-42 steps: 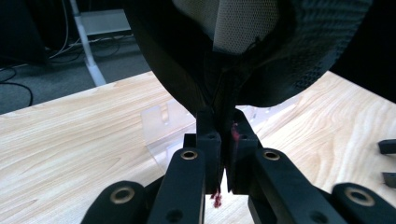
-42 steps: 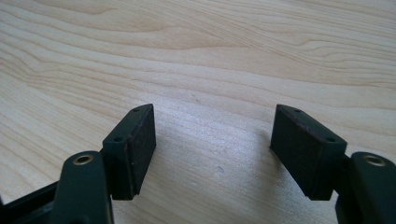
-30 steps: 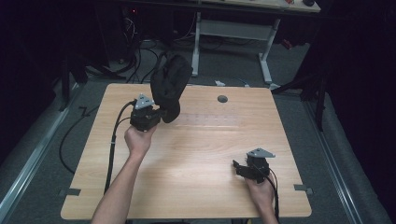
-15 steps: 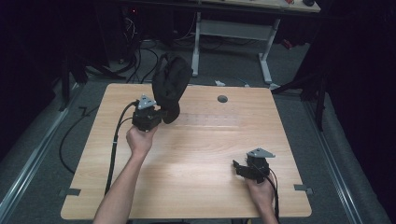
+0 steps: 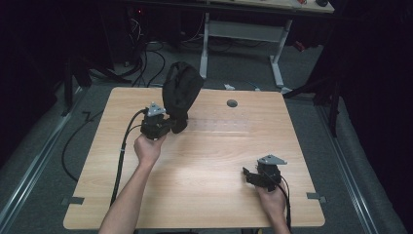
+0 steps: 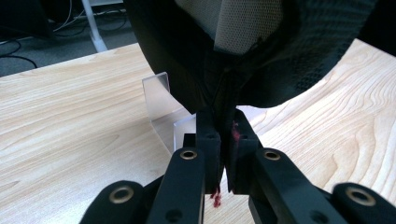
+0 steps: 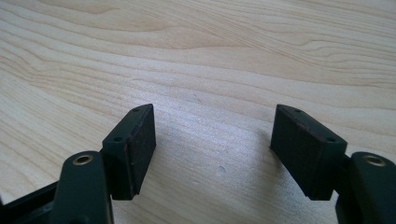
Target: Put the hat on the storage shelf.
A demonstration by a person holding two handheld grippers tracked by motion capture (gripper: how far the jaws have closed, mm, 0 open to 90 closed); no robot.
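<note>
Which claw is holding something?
The left gripper: its jaws are pinched shut on the black cap, lifted over the table. The right gripper is open, holding nothing.

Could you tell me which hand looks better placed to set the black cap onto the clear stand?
The left. Its tongs are clamped on the black cap right above the clear stand; the right tongs rest open, far off.

A black cap [image 5: 180, 93] with a woven mesh texture is showing a pale grey-beige netted lining [image 6: 233, 23] inside. The tabletop [image 5: 204, 161] is showing light tan wood with wavy grain lines. Both claws are looking matte black: the left claw [image 6: 223, 140] is carrying small red flecks, the right claw [image 7: 212, 149] brass-coloured rivets. A clear plastic stand [image 6: 161, 109] is glinting.
</note>
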